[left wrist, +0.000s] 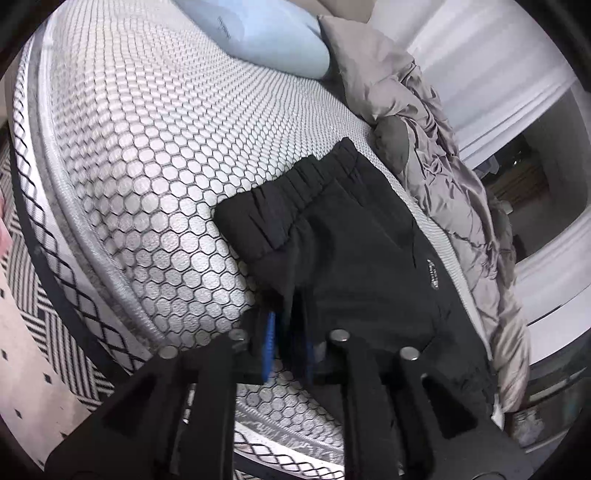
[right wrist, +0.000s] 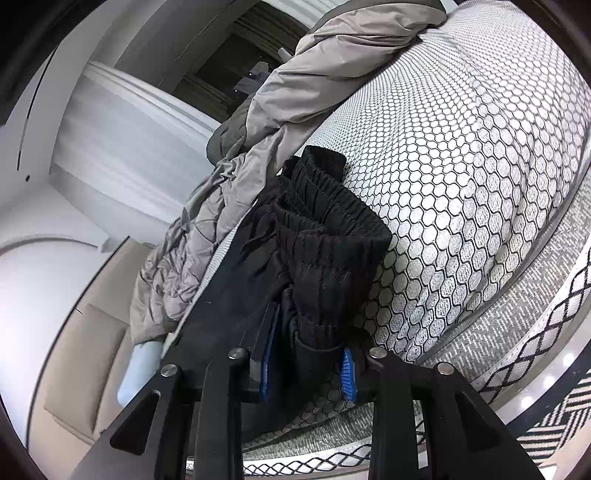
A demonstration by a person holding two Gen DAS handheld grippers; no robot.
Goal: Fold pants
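Note:
Black pants (left wrist: 351, 251) lie bunched on a mattress (left wrist: 147, 129) covered in a white honeycomb pattern, with the elastic waistband pointing away from me. My left gripper (left wrist: 290, 350) is shut on the near edge of the pants, with dark fabric pinched between its blue pads. In the right wrist view the gathered waistband of the pants (right wrist: 325, 236) stands up in folds. My right gripper (right wrist: 308, 369) is shut on a thick bunch of that fabric, which fills the gap between its blue pads (right wrist: 349, 376).
A crumpled grey quilt (left wrist: 443, 166) lies along the mattress edge beside the pants, also visible as the quilt (right wrist: 295, 66). A pale blue pillow (left wrist: 266, 33) sits at the far end. A black-and-white patterned rug (left wrist: 44, 332) covers the floor below the mattress (right wrist: 461, 166).

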